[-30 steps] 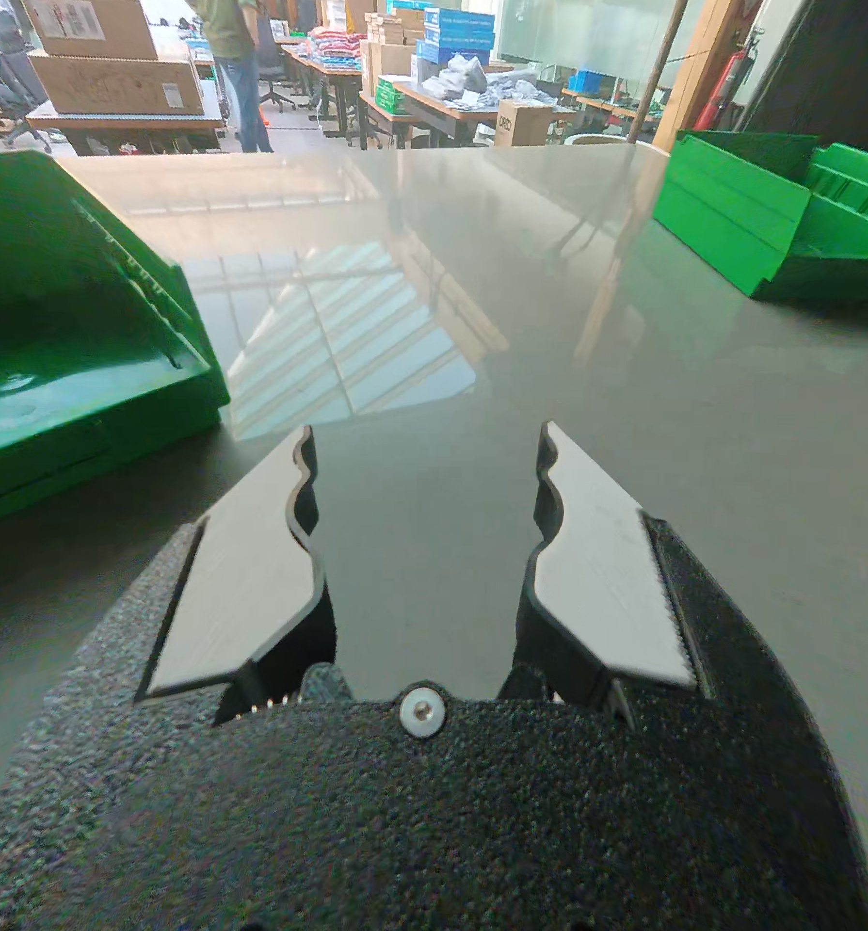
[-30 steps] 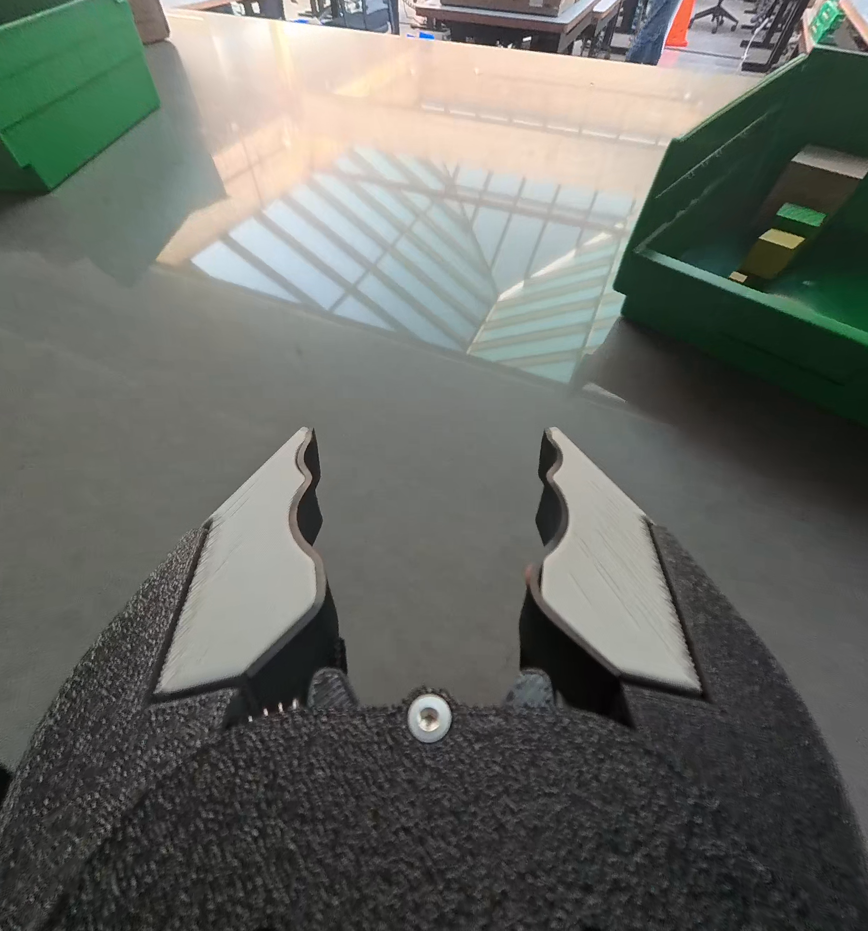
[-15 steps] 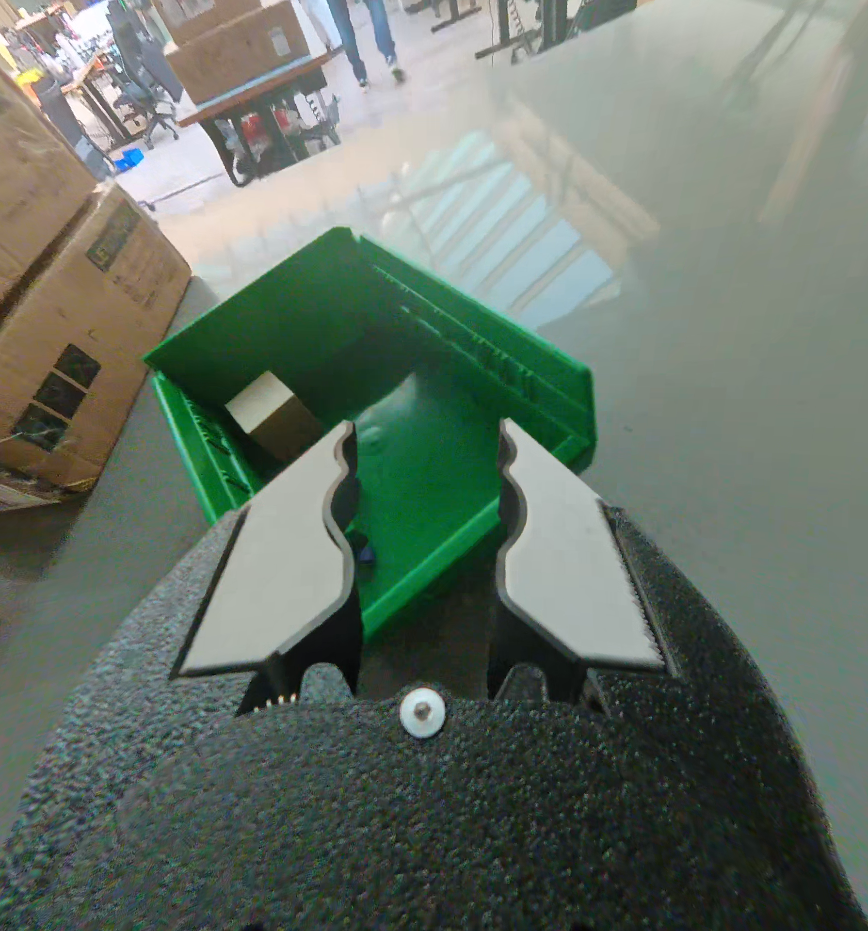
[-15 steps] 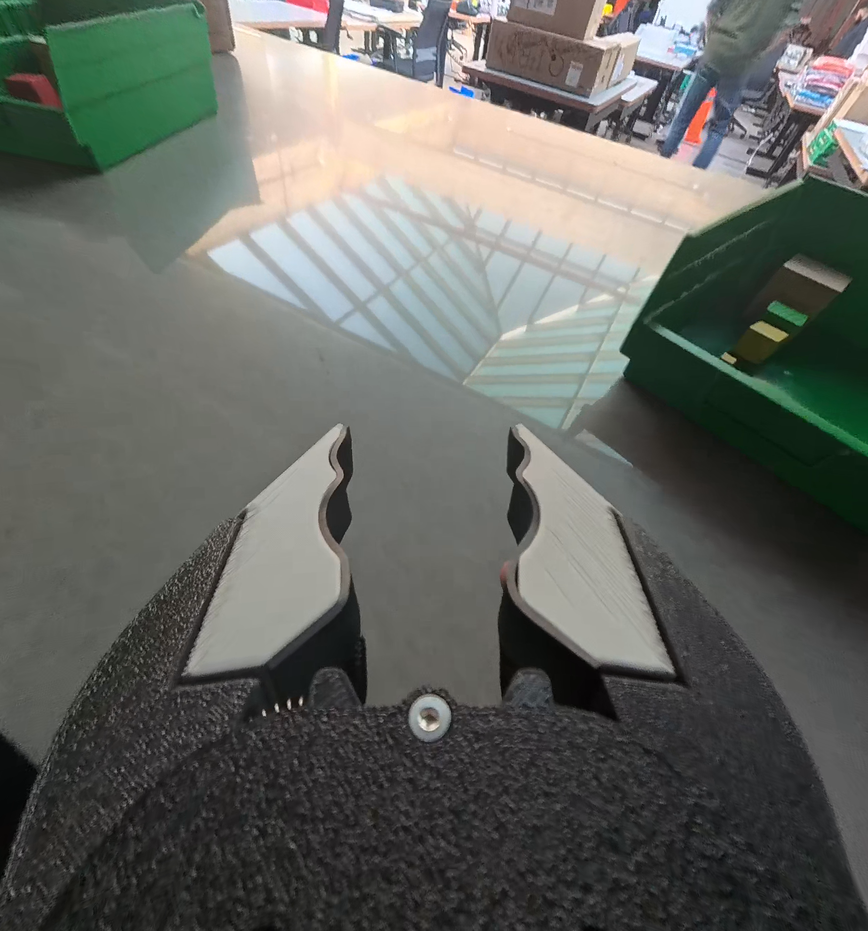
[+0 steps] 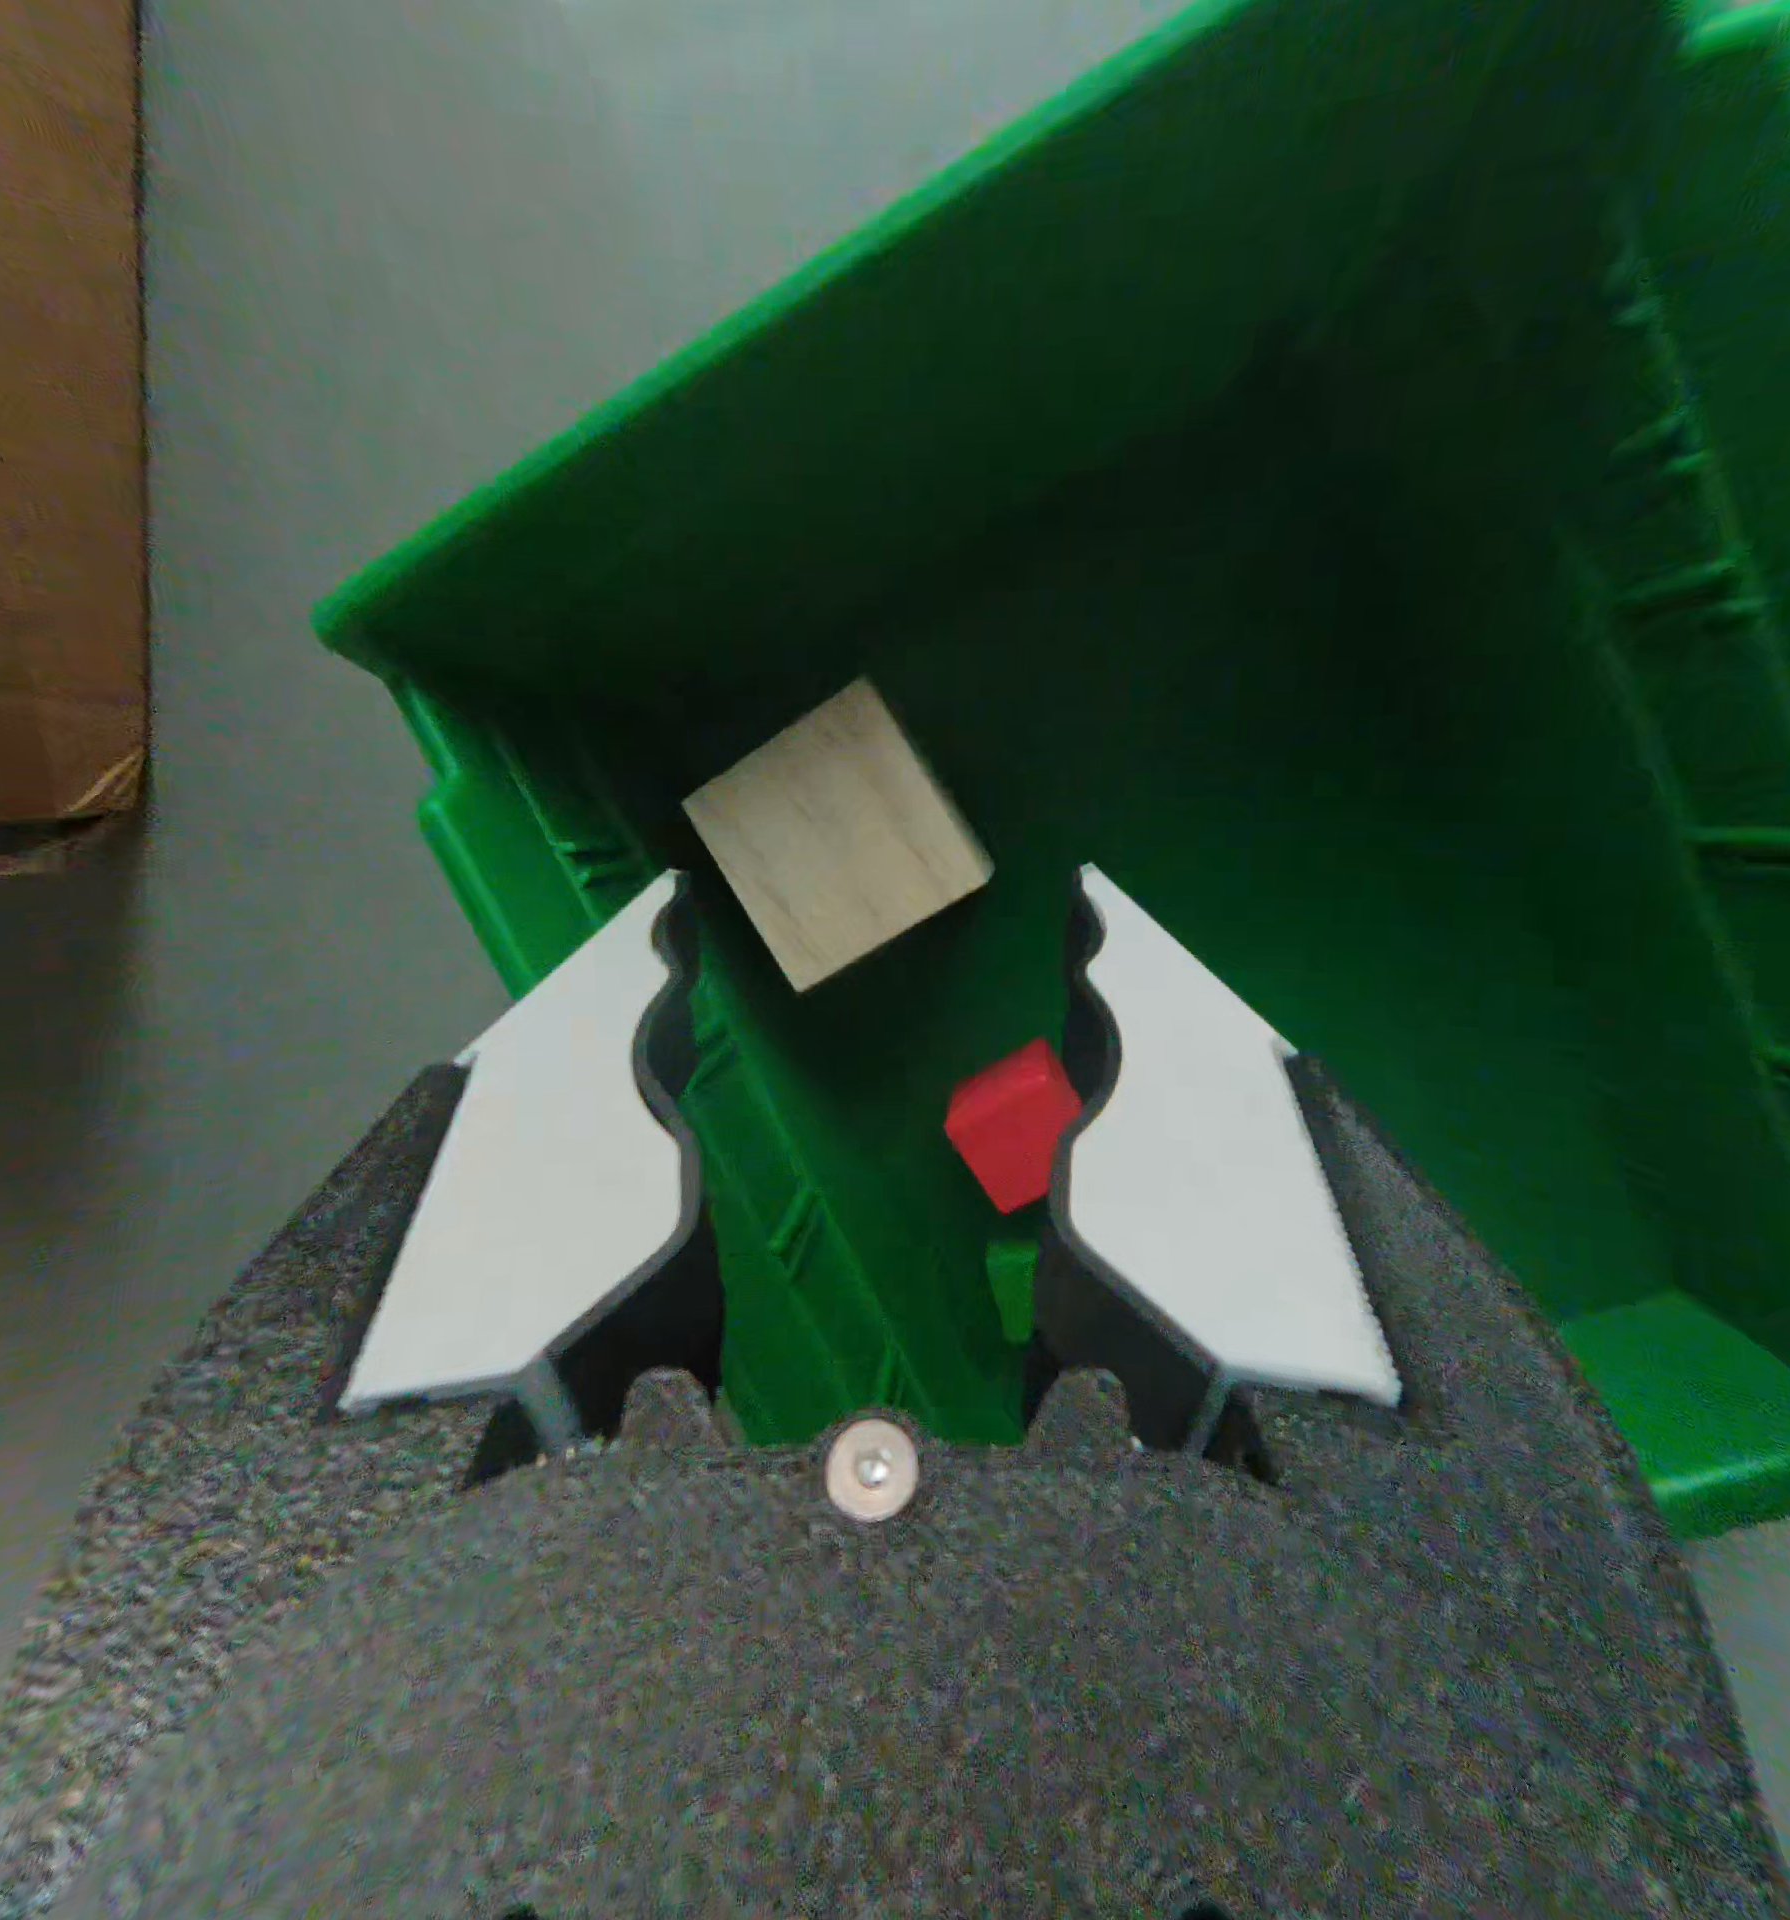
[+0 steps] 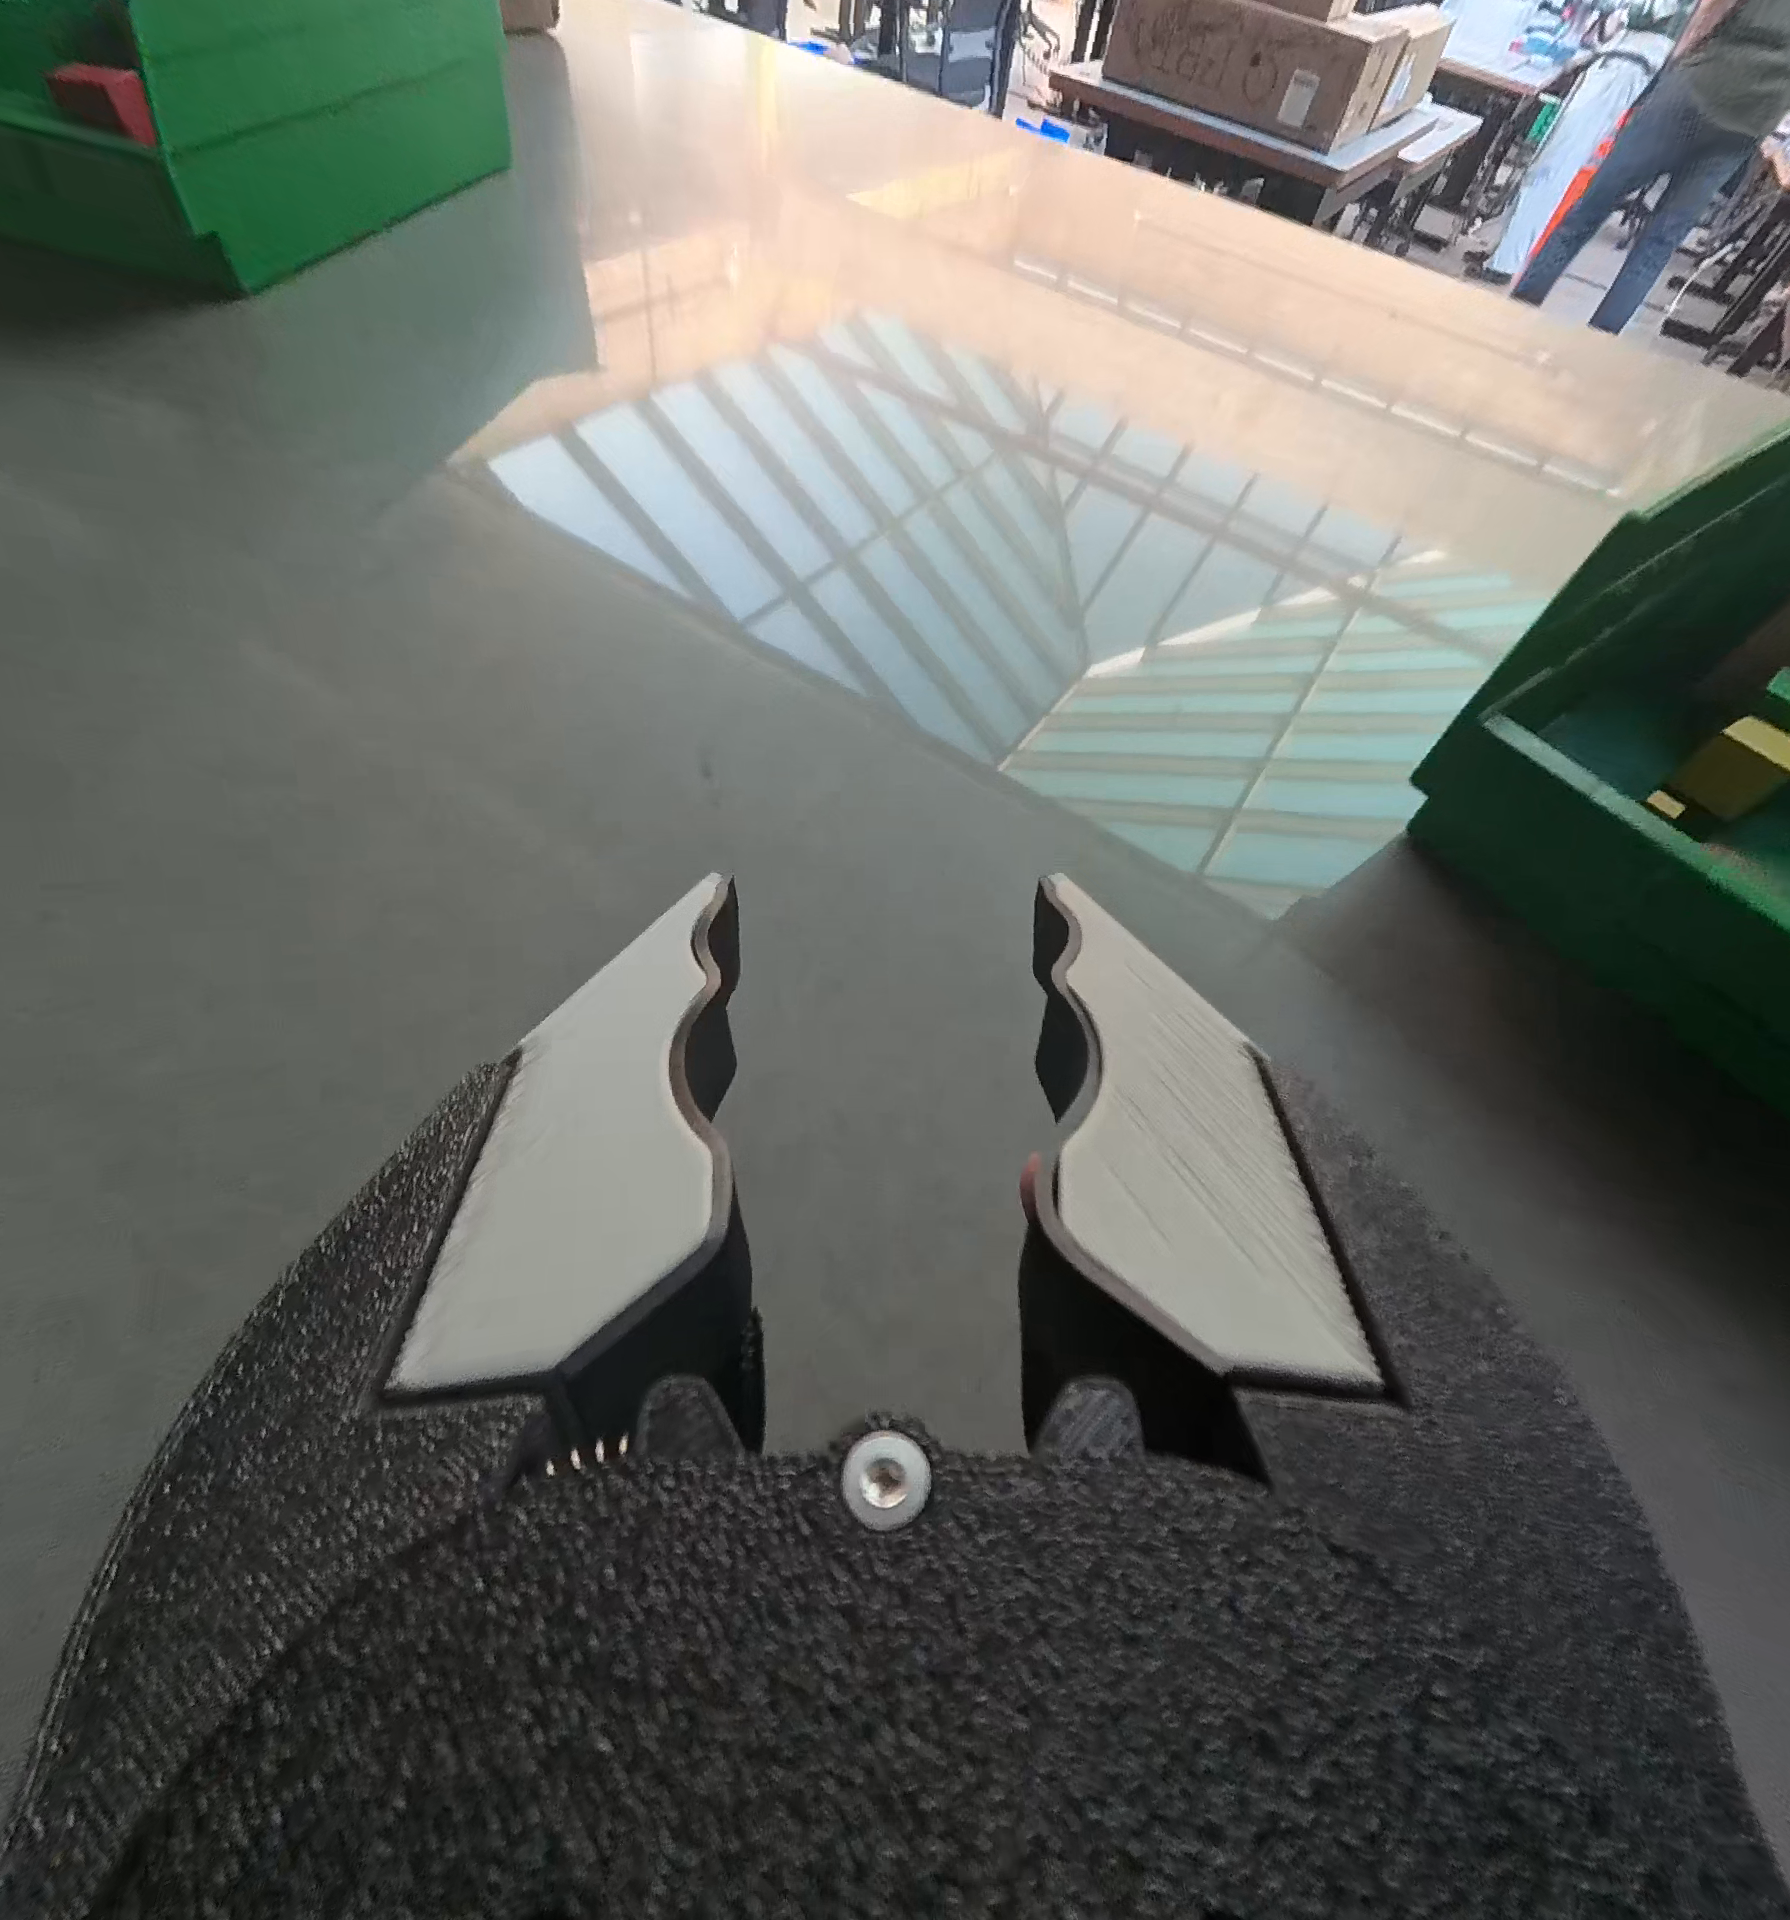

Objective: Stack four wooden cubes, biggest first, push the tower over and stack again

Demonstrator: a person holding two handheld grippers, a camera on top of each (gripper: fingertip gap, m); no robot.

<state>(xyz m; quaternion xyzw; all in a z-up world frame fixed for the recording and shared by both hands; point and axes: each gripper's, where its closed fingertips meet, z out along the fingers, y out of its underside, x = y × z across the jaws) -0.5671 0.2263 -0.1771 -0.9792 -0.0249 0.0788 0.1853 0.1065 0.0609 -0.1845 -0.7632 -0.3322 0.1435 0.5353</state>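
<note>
left wrist view: hovering over a green bin [image 5: 1286, 520], left hand-held gripper [image 5: 875, 904] gaping partway, gripping nothing. lying inside, just ahead of the tips: wooden block [image 5: 834, 831]; nearer, touching the right finger's edge in the view: red block [image 5: 1010, 1122]. probably light, rigid, flat-sided; pinching opposite faces seeming best. right wrist view: right hand-held gripper [image 6: 886, 899] hanging partly open, empty, above the surface [image 6: 299, 727], another bin [image 6: 1649, 914] to its right.
</note>
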